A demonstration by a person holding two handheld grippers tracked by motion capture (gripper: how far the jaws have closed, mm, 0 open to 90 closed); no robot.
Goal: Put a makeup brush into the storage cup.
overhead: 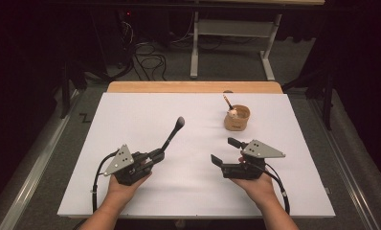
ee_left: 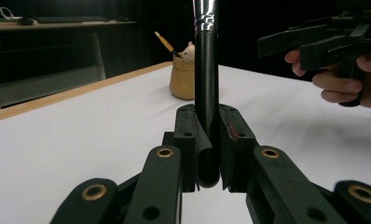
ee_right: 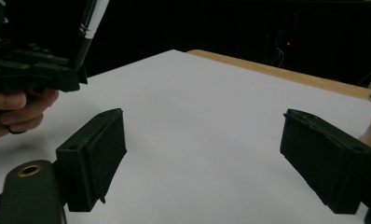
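Clamping a black brush [ee_left: 206, 79], the left gripper [ee_left: 207, 140] grips tight.

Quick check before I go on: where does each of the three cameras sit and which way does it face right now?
High view: above the person's side, facing forward and down on the white table; both forearms enter from below.
Left gripper view: rides the left tool, looking along its jaws shut on the black brush.
Right gripper view: rides the right tool, jaws apart, facing across the table.
Shared: the left gripper view and the high view both show the wooden cup.
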